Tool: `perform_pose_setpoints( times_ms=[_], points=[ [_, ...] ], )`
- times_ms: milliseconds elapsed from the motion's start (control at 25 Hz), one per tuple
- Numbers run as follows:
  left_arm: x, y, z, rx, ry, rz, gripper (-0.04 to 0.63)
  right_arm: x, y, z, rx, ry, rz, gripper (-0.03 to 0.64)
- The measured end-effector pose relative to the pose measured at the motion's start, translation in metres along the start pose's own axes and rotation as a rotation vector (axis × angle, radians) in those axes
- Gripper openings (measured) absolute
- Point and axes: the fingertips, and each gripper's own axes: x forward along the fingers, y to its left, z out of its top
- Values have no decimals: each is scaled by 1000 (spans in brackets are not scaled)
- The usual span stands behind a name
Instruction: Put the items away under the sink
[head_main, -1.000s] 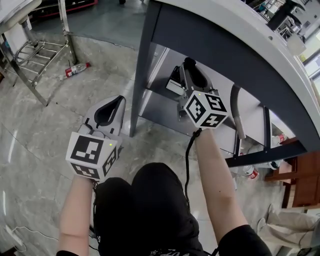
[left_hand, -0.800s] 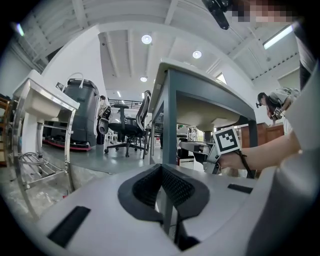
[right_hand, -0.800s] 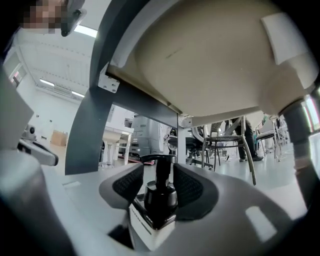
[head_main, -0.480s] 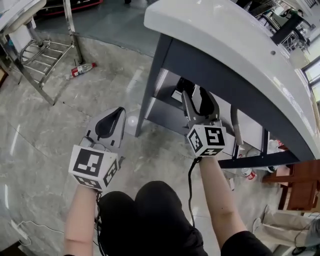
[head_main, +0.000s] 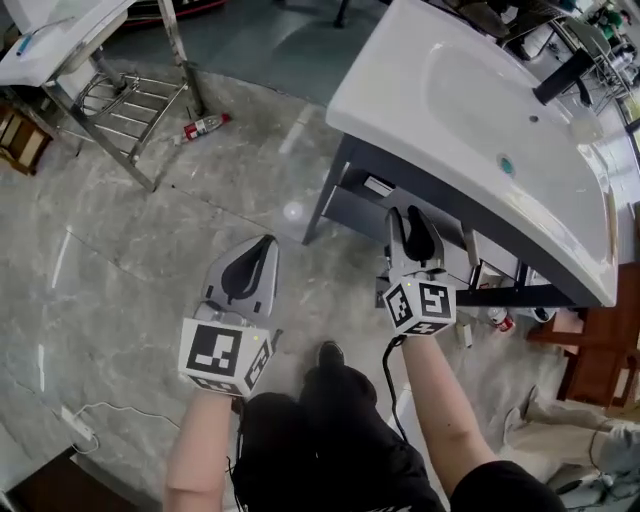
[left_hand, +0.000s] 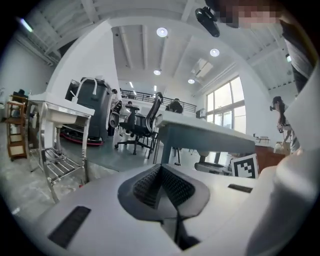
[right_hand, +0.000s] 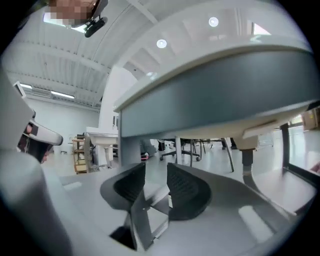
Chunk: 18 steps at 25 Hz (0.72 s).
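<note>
The fingers (left_hand: 145, 184) of the left gripper (left_hand: 161, 170) are pressed together with nothing between them. The fingers (right_hand: 187, 192) of the right gripper (right_hand: 156, 172) are set a narrow gap apart; they have just been closing, and no thing is seen between them. Both grippers are held level in front of the person, above the grey marbled floor (head_main: 130, 260). The left one is kept well clear of the stand and the right one just beside its front edge.

Past the right gripper, the white ceramic sink (head_main: 400, 90) is carried on a dark grey frame (head_main: 325, 205), and a low grey shelf (head_main: 350, 212) is seen beneath it. A small white-and-black packet (head_main: 378, 186) is seen on that shelf, so one item is judged to be stowed already. What it is made of cannot be told.

Well apart from the stand, a clear plastic bottle with a red label (head_main: 205, 126) is seen lying on its side on the floor, near a steel wire rack (head_main: 120, 105). If it is counted among the items, it is judged to be light, smooth and prone to rolling, with thin walls that give under pressure. It is best taken across the middle of its body, over the label, with a moderate squeeze.
</note>
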Motion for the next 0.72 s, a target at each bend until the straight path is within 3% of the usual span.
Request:
perform_pose_setpoints(
  times_ms=[80,160,400,720],
  points=[
    [-22,-5,24,-23,-20,30,9,-12,21,26,-7,10,34,128],
    [-42,-14,43,-38,-21,44,9,-26,41,54,8,19,60,62],
    [-81,-53,94,-103,44,32,9,-79,124,138,71,38,241,3],
    [-126,-95,170,-16,59,-2,9,-145,173,227,43,28,356,3]
  ],
)
